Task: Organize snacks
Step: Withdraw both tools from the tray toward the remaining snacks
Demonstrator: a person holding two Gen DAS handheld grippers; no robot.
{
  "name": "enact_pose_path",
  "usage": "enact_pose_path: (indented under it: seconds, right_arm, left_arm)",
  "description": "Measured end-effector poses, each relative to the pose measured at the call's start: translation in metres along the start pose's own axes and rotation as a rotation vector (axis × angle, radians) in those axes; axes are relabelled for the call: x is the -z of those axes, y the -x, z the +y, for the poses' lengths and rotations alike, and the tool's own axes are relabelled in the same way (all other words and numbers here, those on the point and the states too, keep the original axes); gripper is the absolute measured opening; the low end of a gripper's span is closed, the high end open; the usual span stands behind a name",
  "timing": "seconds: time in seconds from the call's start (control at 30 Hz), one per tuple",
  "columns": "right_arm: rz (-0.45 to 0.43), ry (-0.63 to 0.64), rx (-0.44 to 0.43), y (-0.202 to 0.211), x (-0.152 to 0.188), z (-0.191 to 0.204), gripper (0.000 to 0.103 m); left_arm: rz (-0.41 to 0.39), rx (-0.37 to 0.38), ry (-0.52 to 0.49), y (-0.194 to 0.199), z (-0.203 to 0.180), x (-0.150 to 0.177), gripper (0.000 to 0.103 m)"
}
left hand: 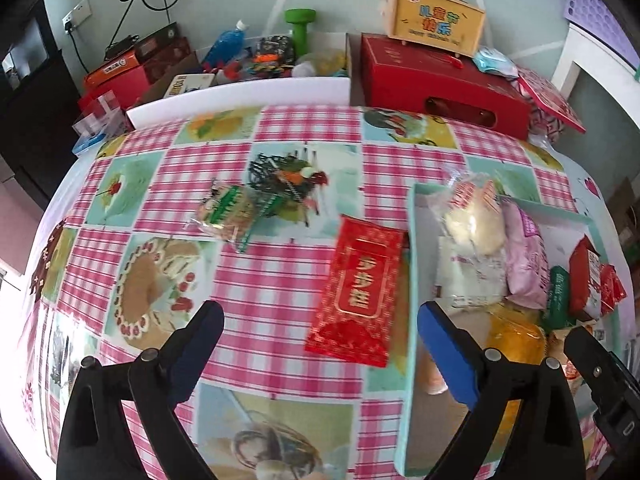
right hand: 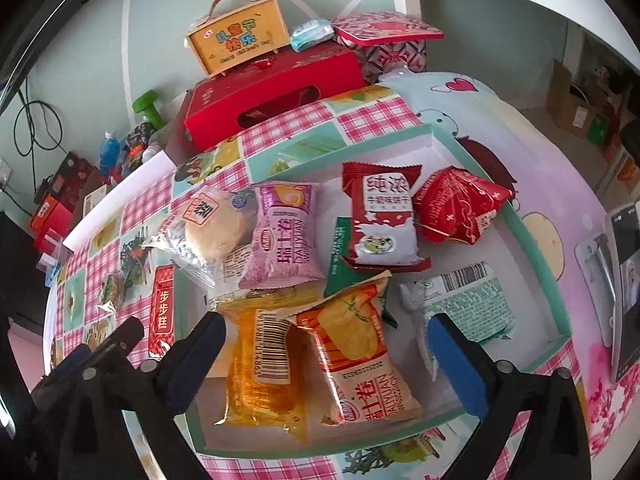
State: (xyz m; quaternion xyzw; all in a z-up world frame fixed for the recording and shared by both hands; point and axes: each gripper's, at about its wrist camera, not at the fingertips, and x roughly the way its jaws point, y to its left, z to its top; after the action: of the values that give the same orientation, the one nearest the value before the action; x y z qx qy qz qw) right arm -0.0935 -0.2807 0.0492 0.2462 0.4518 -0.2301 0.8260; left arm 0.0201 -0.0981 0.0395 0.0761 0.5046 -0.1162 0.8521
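A teal-rimmed white tray (right hand: 532,248) holds several snack packs: a yellow one (right hand: 252,368), an orange-white one (right hand: 360,356), a pink one (right hand: 286,236), a red-white one (right hand: 380,220) and a round pastry (right hand: 216,228). My right gripper (right hand: 326,322) stands open above the yellow and orange-white packs, touching neither. A red packet with gold lettering (left hand: 360,288) lies on the checked tablecloth just left of the tray's rim (left hand: 412,280). Over it hangs my left gripper (left hand: 320,316), open and holding nothing. Further back lies a clear-wrapped biscuit (left hand: 226,216).
A red gift box (left hand: 436,80) with a yellow carry box (left hand: 436,16) on top stands behind the table. More clutter (left hand: 256,56) lines the wall at the back left. A phone (right hand: 624,288) lies right of the tray.
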Motion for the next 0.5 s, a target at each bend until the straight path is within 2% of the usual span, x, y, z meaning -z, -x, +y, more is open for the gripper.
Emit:
enact_pose_path:
  seconds: [0.1,0.27,0.5]
  right_arm:
    - [-0.004,0.025,-0.001,0.001,0.001,0.008,0.103]
    - [-0.013,0.062,-0.004,0.005,0.003,0.024,0.103]
    - [-0.050,0.127,-0.045,0.018,0.006,0.052,0.103]
  left_arm:
    - [-0.003,-0.006,0.014,0.000,0.008,-0.002,0.097]
    - [-0.023,0.024,0.082,0.006,0.024,-0.007,0.098]
    - [-0.112,-0.007,0.094,0.014,0.046,-0.014,0.098]
